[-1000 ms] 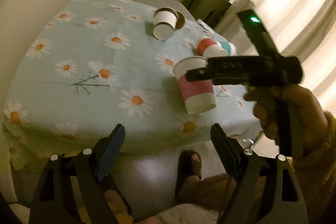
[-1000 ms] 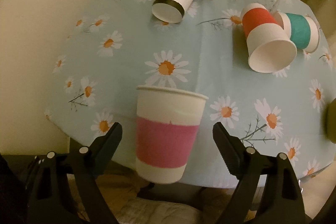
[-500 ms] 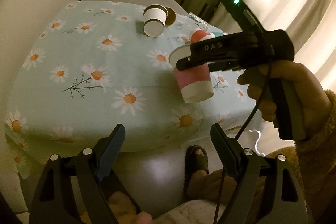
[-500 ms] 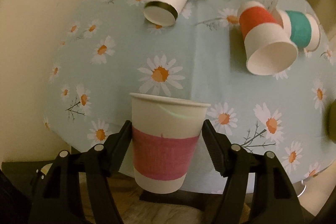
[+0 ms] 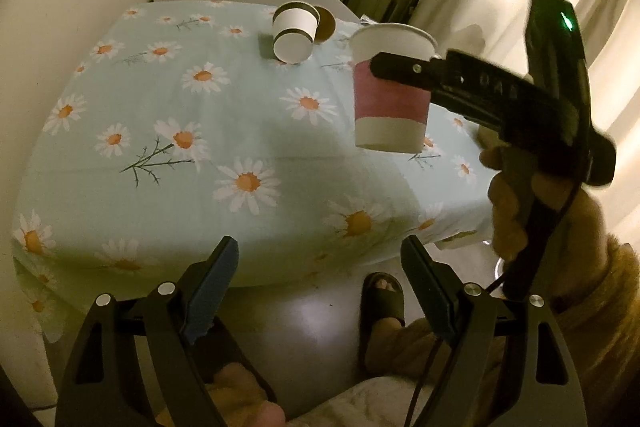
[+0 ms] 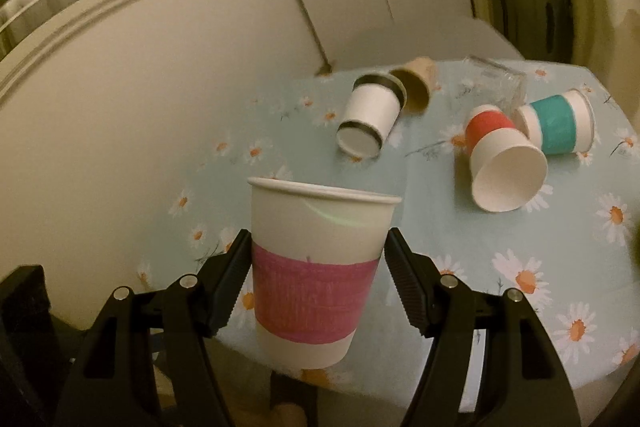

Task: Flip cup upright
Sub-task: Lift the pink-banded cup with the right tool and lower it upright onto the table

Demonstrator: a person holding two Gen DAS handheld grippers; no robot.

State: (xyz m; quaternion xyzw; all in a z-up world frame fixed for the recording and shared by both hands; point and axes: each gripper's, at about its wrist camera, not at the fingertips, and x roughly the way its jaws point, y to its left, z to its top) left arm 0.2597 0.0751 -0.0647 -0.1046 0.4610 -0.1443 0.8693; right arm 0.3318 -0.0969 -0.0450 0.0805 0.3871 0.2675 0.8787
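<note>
Right wrist view: right gripper clamps pink-banded cup, mouth up, above desk. Left gripper open, empty. Next: lower, release.

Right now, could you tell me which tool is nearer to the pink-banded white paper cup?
Right. The right tool is clamped on the pink-banded white paper cup; the left tool hangs open off the table's near edge, apart from it.

A red-banded cup, teal-banded cup and black-rimmed cup lie tipped on the daisy tablecloth.
</note>
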